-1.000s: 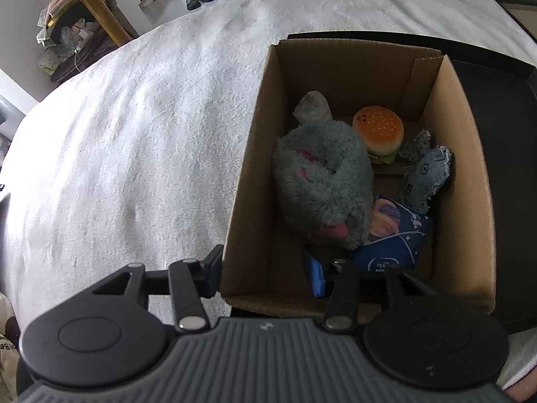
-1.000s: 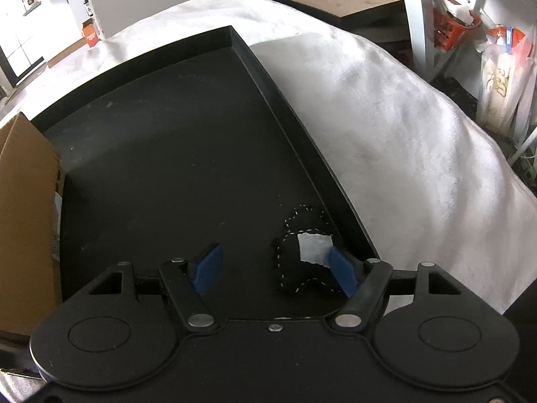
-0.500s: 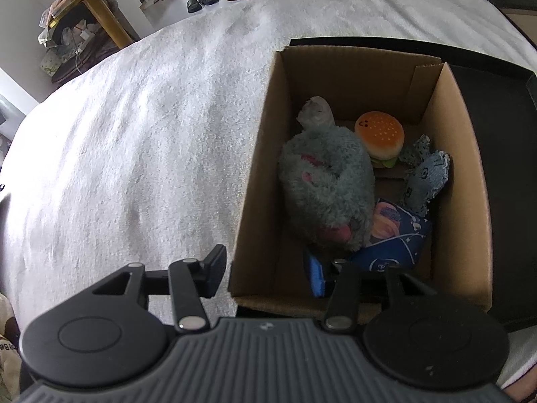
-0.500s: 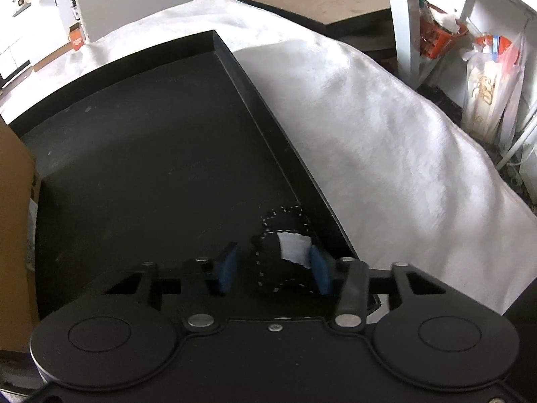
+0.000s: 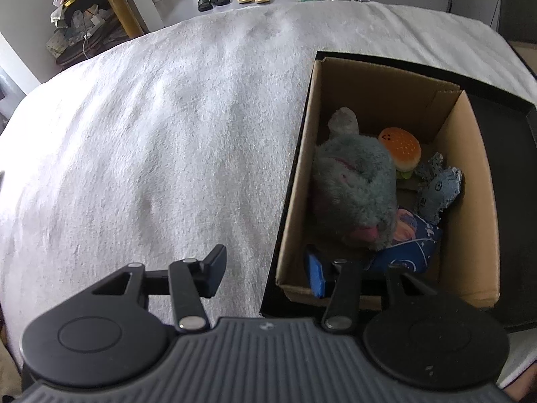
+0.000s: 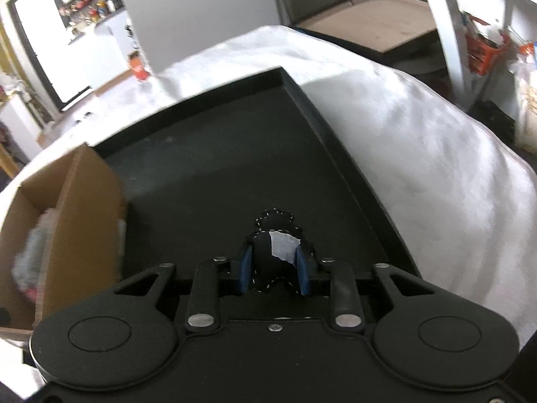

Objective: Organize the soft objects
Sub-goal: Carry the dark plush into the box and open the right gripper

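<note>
Four soft toys already lie in the box [image 5: 470,168]: a grey plush [image 5: 355,188], a burger [image 5: 401,147], a denim toy [image 5: 438,191] and a blue pouch [image 5: 412,245]. One more is out of it, a black felt toy [image 6: 273,255] with white stitching and a pale patch.

Right gripper [image 6: 273,275]: jaws closing, narrow. The black toy sits between the blue pads, which press on both its flanks; its top sticks out ahead of the fingertips. Below and ahead of the fingers is the black tray [image 6: 352,174]. The box stands to the left of the fingers.

Left gripper [image 5: 265,273]: fingers about half spread, nothing between them. The right finger [image 5: 315,275] hangs at the near box wall, over or just inside it; I cannot tell if it touches. The left finger [image 5: 214,267] is over the white cloth [image 5: 151,151]. All four boxed toys lie ahead of the right finger.

Step in hand, as I judge it: pick-up of the last loose toy, grip just forming.

Next move calls for: lift clear of the tray, carry left over the box wall, let go above the free space beside the denim toy. Felt is thin and limp, so the hold may be shallow; squeeze fully before swinging. Left gripper should stay out of the box mouth or steady the wall.
</note>
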### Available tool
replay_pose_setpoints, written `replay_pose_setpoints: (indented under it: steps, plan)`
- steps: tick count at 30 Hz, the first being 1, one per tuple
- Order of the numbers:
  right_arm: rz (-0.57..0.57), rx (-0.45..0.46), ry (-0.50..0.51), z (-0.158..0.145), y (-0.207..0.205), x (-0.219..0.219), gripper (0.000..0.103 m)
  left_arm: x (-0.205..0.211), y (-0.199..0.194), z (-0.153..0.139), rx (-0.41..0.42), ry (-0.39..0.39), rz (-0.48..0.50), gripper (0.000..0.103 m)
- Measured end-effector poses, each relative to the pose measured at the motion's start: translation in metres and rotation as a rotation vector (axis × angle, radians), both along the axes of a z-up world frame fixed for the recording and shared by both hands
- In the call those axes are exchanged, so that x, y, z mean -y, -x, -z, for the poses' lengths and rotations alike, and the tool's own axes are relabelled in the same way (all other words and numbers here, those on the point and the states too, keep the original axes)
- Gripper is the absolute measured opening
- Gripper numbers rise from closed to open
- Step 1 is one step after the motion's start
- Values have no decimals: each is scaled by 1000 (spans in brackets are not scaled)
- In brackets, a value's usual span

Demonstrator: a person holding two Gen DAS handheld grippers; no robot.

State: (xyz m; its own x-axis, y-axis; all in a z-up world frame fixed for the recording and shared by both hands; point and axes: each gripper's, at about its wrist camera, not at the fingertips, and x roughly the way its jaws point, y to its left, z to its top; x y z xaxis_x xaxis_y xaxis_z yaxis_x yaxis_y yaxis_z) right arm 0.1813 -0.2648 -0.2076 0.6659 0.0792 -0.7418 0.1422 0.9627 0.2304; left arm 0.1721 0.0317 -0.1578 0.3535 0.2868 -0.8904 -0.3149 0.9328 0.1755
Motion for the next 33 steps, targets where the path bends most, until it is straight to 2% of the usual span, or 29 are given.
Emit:
replay_pose_setpoints:
  steps: [6,22,33]
  plan:
    - [-82,81,-16,-25,4,-14,27,-8,3,-4,31,34,-1,49]
    - [-280,151,-4,-75,4,-65,27,-30,7,-2,112,147,-10,49]
    - [-365,169,-2,-92,-8,-107,27,-46,6,4,139,230,-15,48]
